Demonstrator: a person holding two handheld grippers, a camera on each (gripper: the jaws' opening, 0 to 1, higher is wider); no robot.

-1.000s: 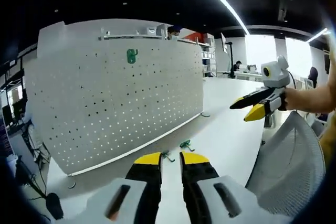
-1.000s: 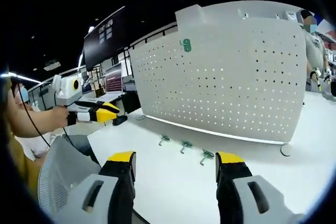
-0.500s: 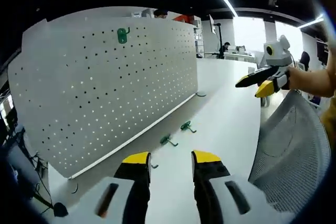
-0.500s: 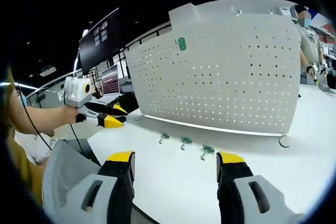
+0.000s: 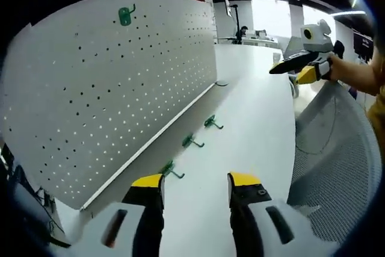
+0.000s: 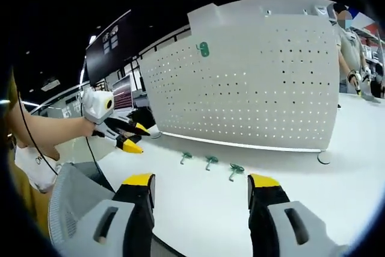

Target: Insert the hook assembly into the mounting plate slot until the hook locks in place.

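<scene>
The left gripper [image 5: 195, 179] has dropped toward the table [image 5: 252, 124], its jaws now wider apart and empty. From left, three green hooks [image 5: 171, 170] lie loose below the pegboard [image 5: 108, 82], one more already hung. Best straddle the nearest hook squarely. The right gripper [image 6: 201, 179] hangs open, empty.

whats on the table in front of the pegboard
Three green hooks lie loose on the table along the foot of the pegboard. A fourth hook hangs on the board itself.
</scene>
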